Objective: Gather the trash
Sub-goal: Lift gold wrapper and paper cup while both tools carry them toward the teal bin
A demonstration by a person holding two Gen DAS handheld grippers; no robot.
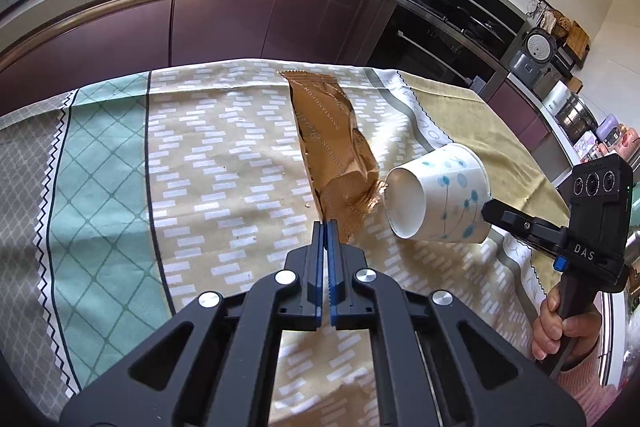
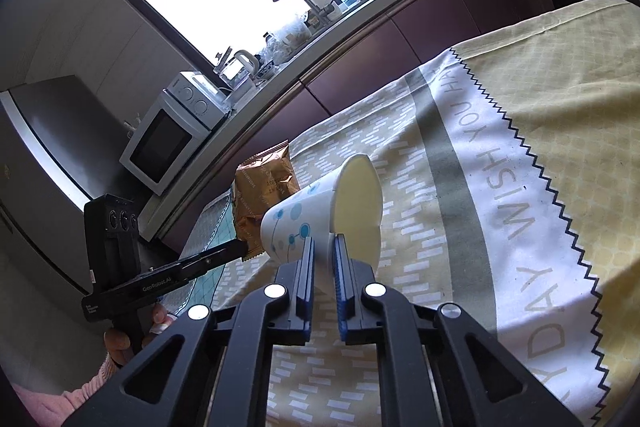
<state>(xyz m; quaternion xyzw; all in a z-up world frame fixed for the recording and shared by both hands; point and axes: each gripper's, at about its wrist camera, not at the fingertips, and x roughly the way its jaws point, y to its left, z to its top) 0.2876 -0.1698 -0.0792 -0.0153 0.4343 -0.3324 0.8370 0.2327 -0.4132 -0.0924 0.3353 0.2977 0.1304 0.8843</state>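
The left gripper (image 1: 325,227) pinches the wrapper's (image 1: 334,143) corner; the right gripper (image 2: 323,241) pinches the cup's (image 2: 320,215) rim, apparently thinly, so either could slip free.

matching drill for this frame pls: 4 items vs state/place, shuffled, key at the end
Items:
1. paper cup
2. brown wrapper
3. left tongs
4. microwave

States:
A. on the counter against the wall
B. shut on the wrapper's near corner
C. pinched at its rim by the right tongs, tipped sideways
D. long and crinkled, beside the cup on the tablecloth

Pairs: 1-C, 2-D, 3-B, 4-A
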